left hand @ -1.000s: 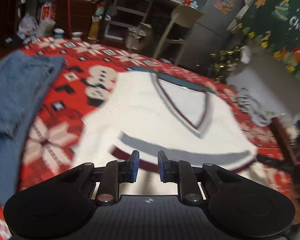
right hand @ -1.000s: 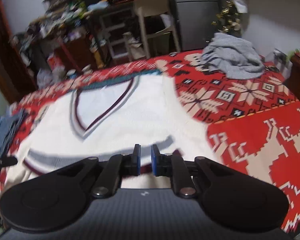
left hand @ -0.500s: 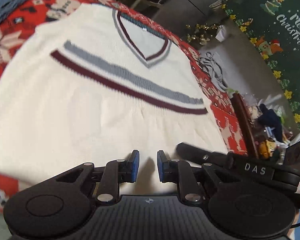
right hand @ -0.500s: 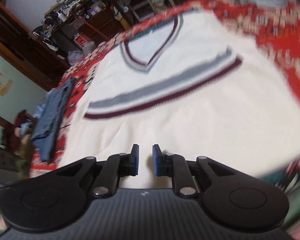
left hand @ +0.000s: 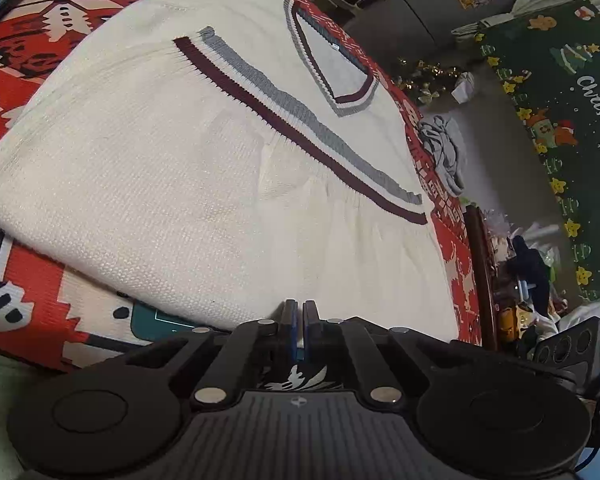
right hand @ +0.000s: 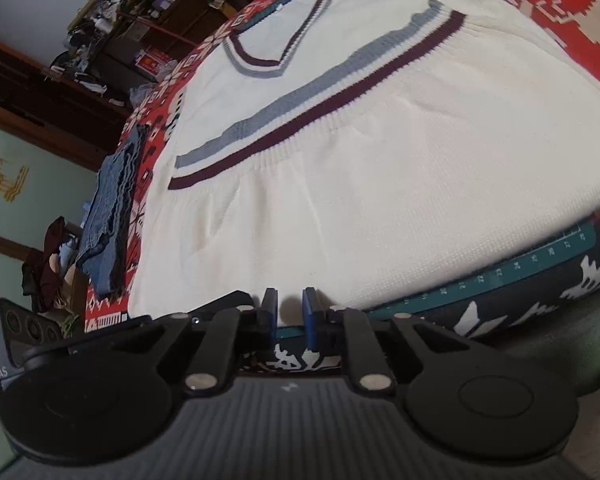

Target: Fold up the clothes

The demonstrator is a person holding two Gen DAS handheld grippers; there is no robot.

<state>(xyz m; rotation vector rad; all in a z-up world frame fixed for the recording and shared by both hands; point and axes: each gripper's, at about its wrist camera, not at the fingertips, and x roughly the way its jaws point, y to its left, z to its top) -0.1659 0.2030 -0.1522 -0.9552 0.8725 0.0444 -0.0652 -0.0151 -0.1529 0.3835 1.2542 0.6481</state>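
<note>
Sweater (left hand: 228,152), cream knit with V-neck and grey and maroon chest stripes, lying spread flat on red patterned blanket (left hand: 40,32), collar at far end, hem at near edge. Showing in right wrist view too (right hand: 400,152), filling most of the frame.

Left gripper (left hand: 299,316) sitting at the near hem, fingers (left hand: 289,320) nearly together, only a sliver of gap; looking pinched on the hem edge, but cannot tell for sure whether fabric is actually between the pads.

Right gripper (right hand: 290,312) hovering just at the hem, fingers (right hand: 269,312) narrow but clearly apart, gripping nothing; blanket visible through the gap.

Teal cutting mat (right hand: 540,256) peeking out under the hem on the right side.

Folded jeans (right hand: 110,216) resting on the blanket well to the left of the sweater. Grey garment (left hand: 444,148) lying crumpled beyond the far right edge.
</note>
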